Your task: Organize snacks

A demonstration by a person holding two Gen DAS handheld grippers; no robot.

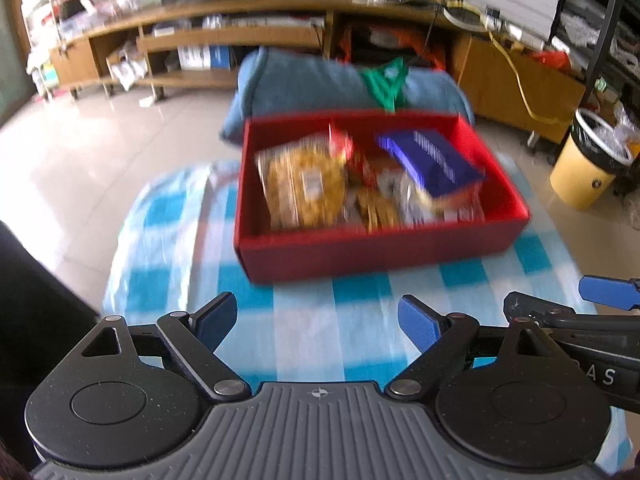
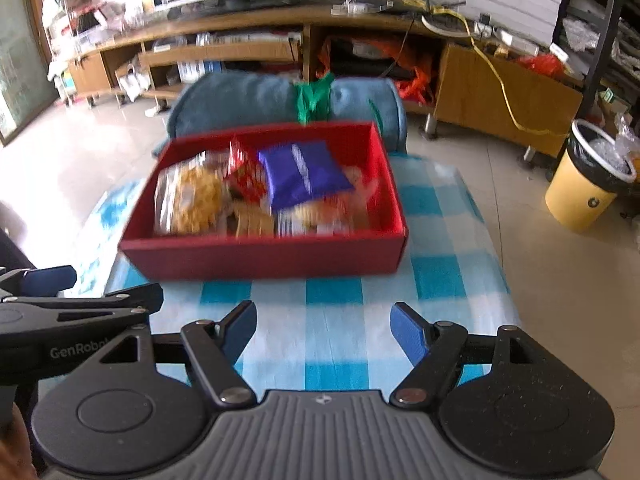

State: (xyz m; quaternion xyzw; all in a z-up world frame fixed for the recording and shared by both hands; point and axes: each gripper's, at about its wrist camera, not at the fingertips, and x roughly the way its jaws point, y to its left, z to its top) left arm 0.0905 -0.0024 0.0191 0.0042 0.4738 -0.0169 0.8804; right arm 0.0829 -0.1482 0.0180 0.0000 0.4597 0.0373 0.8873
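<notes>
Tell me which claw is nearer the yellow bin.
Right. The right claw hangs on the bin's side of the table; the left claw sits beside it, farther from the bin. Both are open and empty.

Looks like a home living rm. Long low wooden TV unit (image 2: 248,46) w/ cluttered shelves along the back wall, glossy tiled floor (image 1: 100,148), yellow bin (image 2: 584,188) at the right.

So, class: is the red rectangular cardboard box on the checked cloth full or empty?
Nearly full: the red rectangular cardboard box holds several snack packets, with a purple packet lying on top.
</notes>
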